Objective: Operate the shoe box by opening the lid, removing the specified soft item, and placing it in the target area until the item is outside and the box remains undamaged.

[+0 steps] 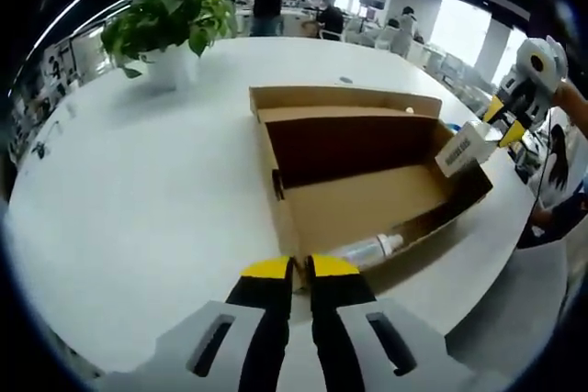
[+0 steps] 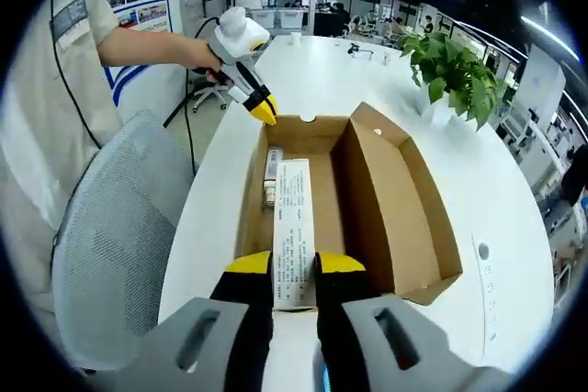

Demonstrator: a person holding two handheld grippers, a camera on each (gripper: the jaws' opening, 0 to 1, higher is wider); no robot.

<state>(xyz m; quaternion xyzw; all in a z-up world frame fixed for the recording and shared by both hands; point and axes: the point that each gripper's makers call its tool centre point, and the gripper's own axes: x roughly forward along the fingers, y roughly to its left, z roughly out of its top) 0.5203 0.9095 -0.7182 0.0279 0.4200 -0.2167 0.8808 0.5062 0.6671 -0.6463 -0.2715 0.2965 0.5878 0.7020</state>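
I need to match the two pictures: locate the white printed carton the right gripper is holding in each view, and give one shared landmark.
Left gripper view: the white carton sits right of centre, above the open shoe box's far wall, pinched by the right gripper.
Right gripper view: the white carton runs up the centre between that view's own jaws, over the box interior.
Shared landmark: the potted plant on the white table.

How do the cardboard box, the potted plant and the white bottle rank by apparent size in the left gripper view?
1. cardboard box, largest
2. potted plant, though it stands farther away
3. white bottle, smallest
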